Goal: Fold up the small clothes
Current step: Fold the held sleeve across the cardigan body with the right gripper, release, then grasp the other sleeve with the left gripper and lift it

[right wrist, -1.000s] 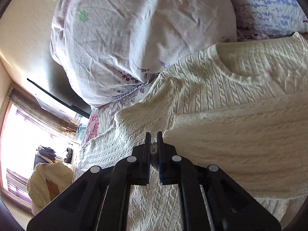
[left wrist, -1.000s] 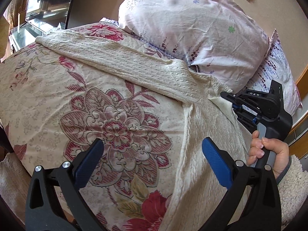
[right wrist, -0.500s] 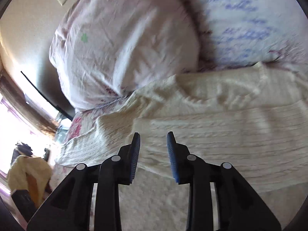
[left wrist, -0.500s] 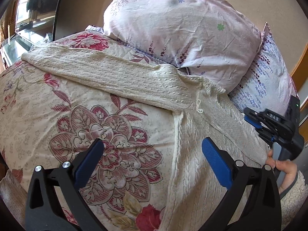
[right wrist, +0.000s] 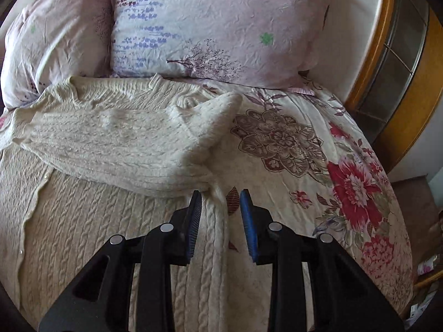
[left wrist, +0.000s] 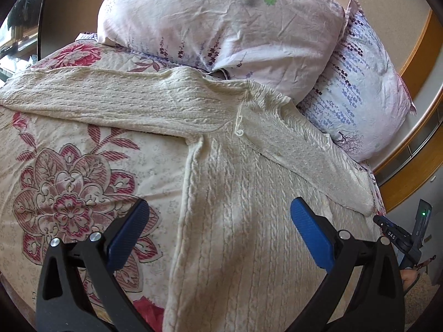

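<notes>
2 grippers are yours, and neither holds anything. Your left gripper (left wrist: 218, 221) has its blue pads spread wide above the body of the cream cable-knit sweater (left wrist: 235, 221), which lies flat on the floral bedspread (left wrist: 69, 188). Your right gripper (right wrist: 221, 213) has its jaws narrowly apart after just opening; the sweater's side edge and a strip of bedspread show between the pads, and you cannot tell whether they touch the knit.

Hidden parts: the sweater's hem is cut off by the bottom of both views, behind the gripper frames. In the left view, 1 sleeve runs out toward the left edge of the picture and its cuff is out of sight. The other sleeve (right wrist: 124, 144) is folded across the chest, its cuff end lying toward the left of the right wrist view. The collar sits against 2 pillows (right wrist: 210, 27), which press right up to the garment there. From the left view your right gripper shows only as a dark sliver at the far right, half behind the left frame.

Open bedspread lies to the right of the sweater, up to the curved wooden bed frame (right wrist: 382, 41).
</notes>
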`<act>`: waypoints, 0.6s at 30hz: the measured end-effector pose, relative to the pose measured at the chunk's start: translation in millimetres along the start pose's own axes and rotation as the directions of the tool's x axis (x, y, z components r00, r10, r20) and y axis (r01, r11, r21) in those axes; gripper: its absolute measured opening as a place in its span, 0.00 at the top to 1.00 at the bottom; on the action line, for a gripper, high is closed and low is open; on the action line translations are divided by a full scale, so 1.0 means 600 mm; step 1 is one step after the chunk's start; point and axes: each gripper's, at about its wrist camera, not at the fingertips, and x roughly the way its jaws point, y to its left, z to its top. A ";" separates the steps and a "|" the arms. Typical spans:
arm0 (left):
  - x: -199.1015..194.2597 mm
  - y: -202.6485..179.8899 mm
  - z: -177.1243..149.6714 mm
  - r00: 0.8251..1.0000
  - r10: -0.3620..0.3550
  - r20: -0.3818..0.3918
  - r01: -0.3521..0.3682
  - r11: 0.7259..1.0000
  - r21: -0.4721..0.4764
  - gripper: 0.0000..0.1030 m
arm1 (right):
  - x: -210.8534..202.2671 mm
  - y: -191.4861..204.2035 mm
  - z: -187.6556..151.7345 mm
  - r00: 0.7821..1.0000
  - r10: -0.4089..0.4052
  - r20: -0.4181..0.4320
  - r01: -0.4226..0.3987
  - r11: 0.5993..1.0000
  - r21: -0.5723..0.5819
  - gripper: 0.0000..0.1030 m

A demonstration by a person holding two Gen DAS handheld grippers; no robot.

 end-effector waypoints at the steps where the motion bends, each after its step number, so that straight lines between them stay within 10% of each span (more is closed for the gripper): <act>1: 0.001 -0.004 -0.001 1.000 -0.002 -0.002 0.002 1.000 0.007 0.02 | 0.011 0.008 0.002 1.000 0.006 -0.017 -0.007 1.000 -0.021 0.71; 10: -0.006 0.013 -0.006 1.000 0.030 0.006 -0.029 0.998 -0.057 0.02 | 0.032 0.057 0.021 1.000 -0.006 -0.013 0.003 0.968 -0.251 0.71; 12: -0.006 0.016 -0.005 0.999 0.037 0.006 -0.036 0.997 -0.071 0.02 | 0.037 0.062 0.026 1.000 -0.015 0.002 0.015 0.963 -0.269 0.83; 18: -0.007 0.023 -0.002 0.998 0.056 0.007 -0.055 0.995 -0.081 0.02 | 0.037 0.009 0.023 1.000 -0.030 -0.006 0.030 0.999 -0.017 0.89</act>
